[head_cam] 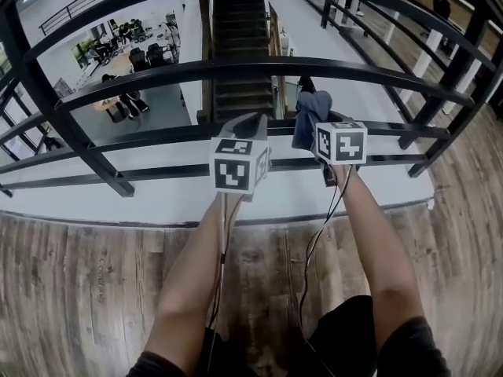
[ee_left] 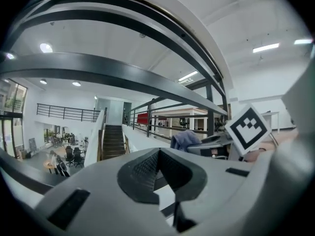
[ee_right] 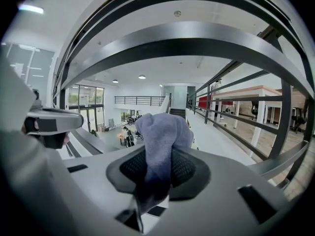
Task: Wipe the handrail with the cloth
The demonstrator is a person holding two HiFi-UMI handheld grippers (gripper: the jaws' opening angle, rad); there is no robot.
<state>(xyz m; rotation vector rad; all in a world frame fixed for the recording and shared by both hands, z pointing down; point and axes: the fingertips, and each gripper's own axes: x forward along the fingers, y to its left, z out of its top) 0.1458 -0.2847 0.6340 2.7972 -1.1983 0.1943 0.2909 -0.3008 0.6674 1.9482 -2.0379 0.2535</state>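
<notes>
Two tongs are out in front of the person, one per hand, each carrying one marker cube. There is a single cloth, blue-grey and bunched. The right tongs are clenched on it: in the right gripper view the cloth stands up from between the dark pads and spills over them. The left tongs are pressed together with nothing between them, the ribbed pads meeting in a narrow seam in the left gripper view.

The handrail is black metal. I count five horizontal bars in the head view, tied by two slanted posts, one at the left and one at the far right. The cloth sits at the second bar from the bottom, roughly in the middle of the span; whether it touches the bar I cannot tell. The left tongs are just beside it, on its left, at the same bar.

There are open gaps between the bars, and the bar runs free on both sides out to the posts. Past the rail, a white ledge marks the edge, and beyond it the space drops to a lower floor with one staircase straight ahead. A wooden floor lies under the person.
</notes>
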